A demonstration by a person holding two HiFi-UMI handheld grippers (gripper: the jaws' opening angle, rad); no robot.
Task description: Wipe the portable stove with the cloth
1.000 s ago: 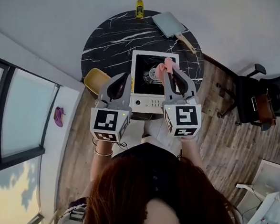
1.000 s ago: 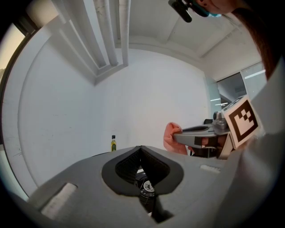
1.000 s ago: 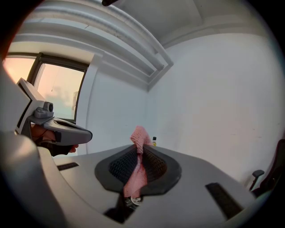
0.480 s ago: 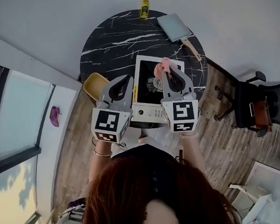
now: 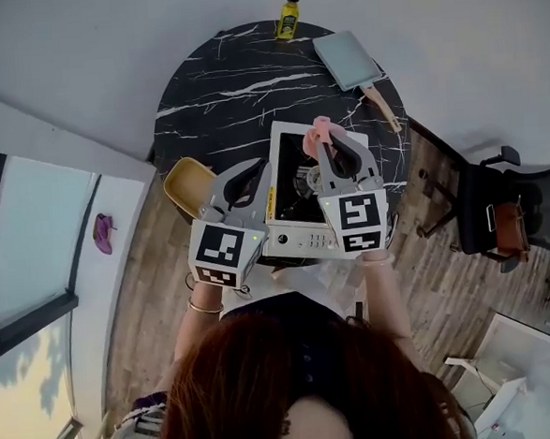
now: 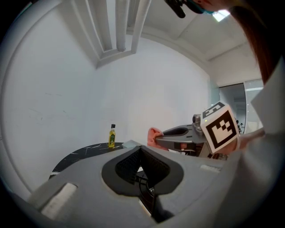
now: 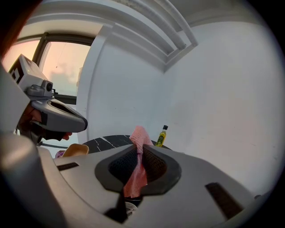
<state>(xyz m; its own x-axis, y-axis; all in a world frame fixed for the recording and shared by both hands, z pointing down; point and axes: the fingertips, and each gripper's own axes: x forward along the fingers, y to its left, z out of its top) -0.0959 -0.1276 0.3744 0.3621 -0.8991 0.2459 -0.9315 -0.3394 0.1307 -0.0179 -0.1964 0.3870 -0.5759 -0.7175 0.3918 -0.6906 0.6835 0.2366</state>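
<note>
The portable stove [image 5: 299, 242], white-framed with a black top and a round burner, sits at the near edge of the round black marble table [image 5: 219, 86]. My right gripper [image 5: 324, 141] hangs over the stove's far right part, shut on the pink cloth [image 5: 319, 128]; in the right gripper view the cloth [image 7: 139, 165] hangs down between the closed jaws. My left gripper [image 5: 256, 172] is held above the stove's left edge with its jaws together and nothing in them. In the left gripper view the right gripper [image 6: 156, 139] with the cloth [image 6: 153, 134] shows to the right.
A yellow-green bottle [image 5: 289, 14] stands at the table's far edge. A grey rectangular pan [image 5: 348, 59] with a wooden handle lies at the far right. A yellow chair seat [image 5: 187, 184] sits at the table's left, an office chair [image 5: 500, 212] on the wooden floor to the right.
Both grippers have shifted right and slightly nearer over the stove, the left one moving in to the stove's left edge. The cloth stays clamped in the right gripper.
</note>
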